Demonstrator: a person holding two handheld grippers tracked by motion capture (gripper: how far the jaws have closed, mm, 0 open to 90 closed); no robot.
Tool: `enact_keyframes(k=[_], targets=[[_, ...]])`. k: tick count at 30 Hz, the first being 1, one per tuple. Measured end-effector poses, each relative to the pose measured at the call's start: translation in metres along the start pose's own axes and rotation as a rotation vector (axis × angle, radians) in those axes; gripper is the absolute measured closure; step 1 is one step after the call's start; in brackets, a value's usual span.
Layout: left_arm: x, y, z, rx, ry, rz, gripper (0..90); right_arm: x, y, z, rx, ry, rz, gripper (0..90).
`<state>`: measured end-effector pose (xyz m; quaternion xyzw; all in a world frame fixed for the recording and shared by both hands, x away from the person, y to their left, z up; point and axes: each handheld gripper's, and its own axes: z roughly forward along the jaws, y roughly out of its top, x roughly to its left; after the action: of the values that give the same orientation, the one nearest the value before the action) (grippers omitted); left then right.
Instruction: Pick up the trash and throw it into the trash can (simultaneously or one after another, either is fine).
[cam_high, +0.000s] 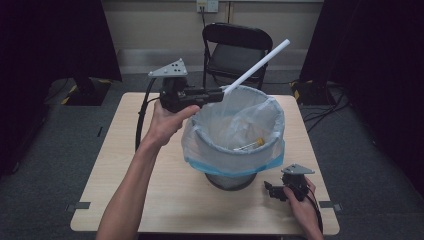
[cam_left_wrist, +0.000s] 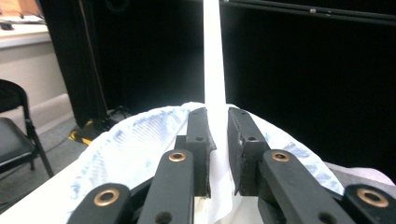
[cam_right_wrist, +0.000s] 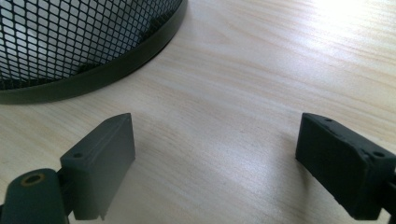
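The left tongs (cam_high: 222, 91) pinch a white tube (cam_high: 256, 67) at the bin's (cam_high: 231, 176) rim, at 10 o'clock, tilted so it can slide into the bag (cam_high: 272, 125). The right tongs (cam_high: 269, 189) rest wide apart on the tabletop (cam_high: 125, 165), at the bin's 4 o'clock, out of the way.

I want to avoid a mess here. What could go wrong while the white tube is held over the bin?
The left hand-held gripper pinches the white tube near its lower end, so the long part may tip. The tube may also catch the bag and pull the liner off the bin.
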<state>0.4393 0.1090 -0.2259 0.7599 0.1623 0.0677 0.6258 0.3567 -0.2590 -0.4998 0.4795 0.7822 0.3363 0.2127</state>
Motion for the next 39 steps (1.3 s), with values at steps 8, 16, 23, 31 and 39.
enact_keyframes(k=[8, 16, 23, 31, 39], targets=[[0.003, -0.001, 0.001, 0.017, 0.043, -0.017, 60.0, 0.0, 0.0, 0.0, 0.0, 0.0, 0.0, 10.9], [0.008, -0.003, -0.004, -0.004, 0.086, -0.022, 39.2, 0.0, 0.0, 0.0, 0.0, 0.0, 0.0, 10.9], [0.011, -0.005, -0.01, 0.011, 0.11, 0.005, 27.8, 0.0, 0.0, 0.0, 0.0, 0.0, 0.0, 10.9], [0.019, -0.012, -0.024, 0.002, 0.164, -0.018, 22.8, 0.0, 0.0, 0.0, 0.0, 0.0, 0.0, 10.9], [0.025, -0.016, -0.041, 0.008, 0.199, -0.023, 19.0, 0.0, 0.0, 0.0, 0.0, 0.0, 0.0, 10.9]])
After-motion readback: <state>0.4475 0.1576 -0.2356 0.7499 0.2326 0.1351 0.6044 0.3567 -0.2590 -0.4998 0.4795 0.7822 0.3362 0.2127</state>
